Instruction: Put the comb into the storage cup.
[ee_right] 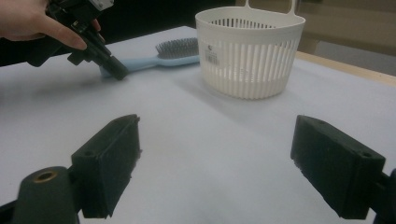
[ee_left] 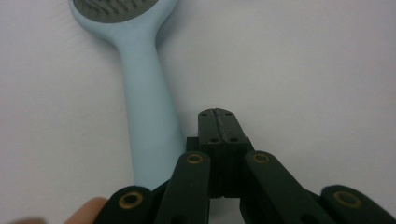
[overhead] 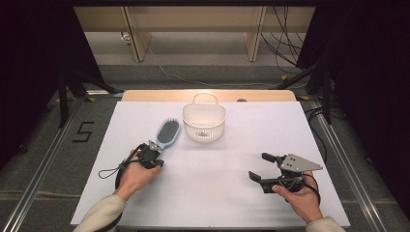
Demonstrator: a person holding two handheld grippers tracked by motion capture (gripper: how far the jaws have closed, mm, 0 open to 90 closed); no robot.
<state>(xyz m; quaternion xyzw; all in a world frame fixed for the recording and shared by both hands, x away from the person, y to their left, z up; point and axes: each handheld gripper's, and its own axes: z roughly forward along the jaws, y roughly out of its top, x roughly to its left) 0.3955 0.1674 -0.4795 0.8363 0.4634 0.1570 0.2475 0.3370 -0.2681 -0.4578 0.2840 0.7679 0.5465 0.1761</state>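
standing on the white table cover (overhead: 217, 193), a white slotted basket (overhead: 204, 123) sits at the far middle with nothing inside that i can make out, and the pale blue hairbrush (overhead: 167, 134) lies flat just to its left, bristles up, handle toward the person. the left gripper (overhead: 153, 149) has its jaws pressed together and empty, tips low just beside the brush handle's end, while the right gripper (overhead: 263, 167) holds its jaws wide apart over bare cover, well away from both. each hand wraps its gripper from behind, forearms coming in from the near edge.
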